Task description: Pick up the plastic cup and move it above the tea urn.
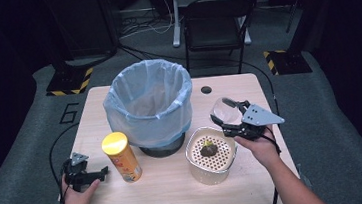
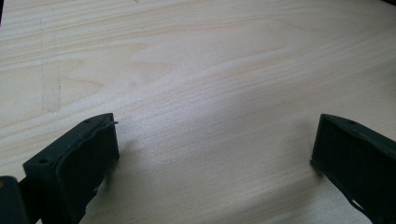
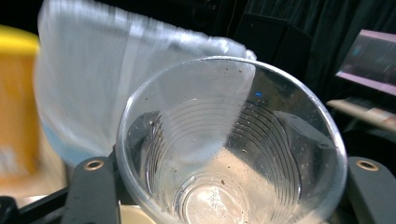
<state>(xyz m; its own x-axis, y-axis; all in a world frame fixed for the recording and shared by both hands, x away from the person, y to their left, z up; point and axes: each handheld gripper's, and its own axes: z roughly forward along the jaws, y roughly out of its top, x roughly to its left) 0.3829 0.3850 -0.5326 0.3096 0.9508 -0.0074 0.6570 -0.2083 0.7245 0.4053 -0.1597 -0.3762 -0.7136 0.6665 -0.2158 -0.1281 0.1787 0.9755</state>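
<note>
My right gripper (image 1: pixel 231 113) is shut on a clear plastic cup (image 1: pixel 224 110), held tilted above the table just right of the bin. In the right gripper view the cup (image 3: pixel 224 154) opens toward the camera, empty but for brown specks, and both jaws press on its sides. A bin lined with a pale blue bag (image 1: pixel 149 102) stands at the table's middle. A white perforated basket (image 1: pixel 209 157) with a dark clump and a yellow bit inside sits below the cup. My left gripper (image 1: pixel 103 173) rests open on the table near a yellow canister (image 1: pixel 121 157); its jaws (image 2: pixel 210 154) frame bare wood.
The wooden table (image 1: pixel 177 192) has a small dark hole (image 1: pixel 206 89) behind the bin. A black chair (image 1: pixel 214 26) stands beyond the far edge. The bin's bag (image 3: pixel 112 74) and the blurred yellow canister (image 3: pixel 16 102) lie behind the cup in the right gripper view.
</note>
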